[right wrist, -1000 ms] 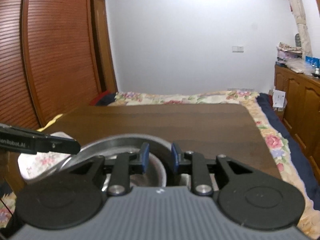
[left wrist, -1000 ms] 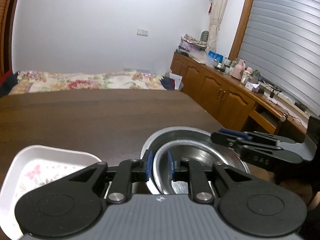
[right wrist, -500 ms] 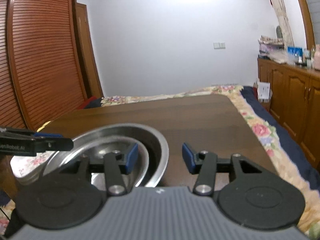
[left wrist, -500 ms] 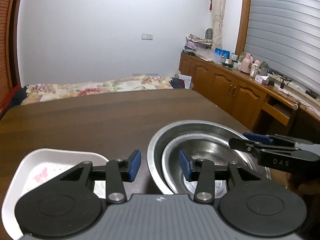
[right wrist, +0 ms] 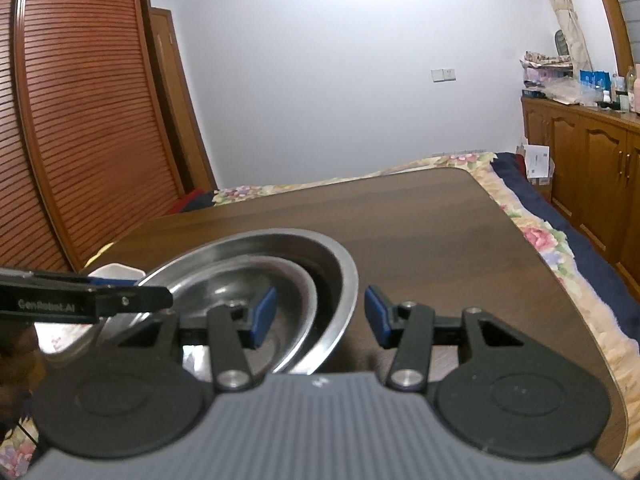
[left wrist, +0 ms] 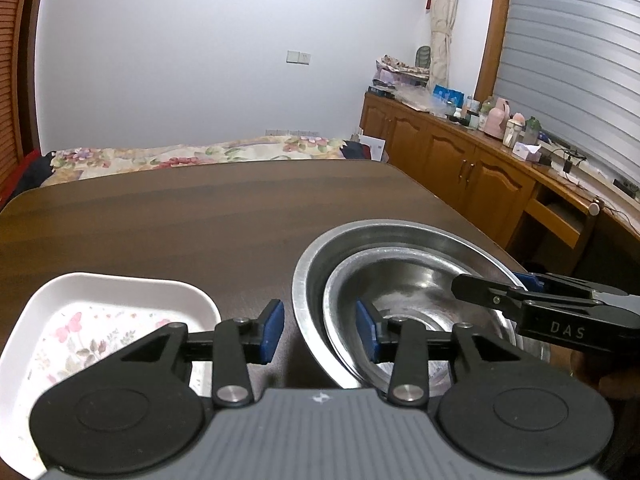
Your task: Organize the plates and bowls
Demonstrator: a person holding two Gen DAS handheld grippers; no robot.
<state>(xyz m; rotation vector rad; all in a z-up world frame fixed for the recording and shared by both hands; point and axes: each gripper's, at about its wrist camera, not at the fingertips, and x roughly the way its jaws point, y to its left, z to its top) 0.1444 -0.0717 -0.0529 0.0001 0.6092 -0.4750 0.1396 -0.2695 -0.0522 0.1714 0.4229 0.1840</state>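
A small steel bowl [left wrist: 420, 276] sits nested inside a large steel bowl [left wrist: 400, 232] on the dark wooden table [left wrist: 200, 220]. My left gripper [left wrist: 320, 332] straddles the near-left rims of both bowls; its jaws are closing, with a gap on each side and no pad pressing. From the right, my right gripper [left wrist: 480, 286] reaches over the bowls. In the right wrist view the right gripper [right wrist: 320, 316] stands open astride the right rims of the small bowl [right wrist: 240, 280] and large bowl [right wrist: 280, 240], touching neither. The left gripper [right wrist: 152, 296] enters from the left.
A white tray with a flower print [left wrist: 120, 292] lies on the table left of the bowls. A bed with a floral cover [left wrist: 180, 160] lies beyond the table. Wooden cabinets [left wrist: 460, 168] line the right wall, and louvred wardrobe doors [right wrist: 80, 120] the left.
A second ago both grippers were shut on the bowl rims. Both have opened and let go, and the nested bowls now rest on the table.
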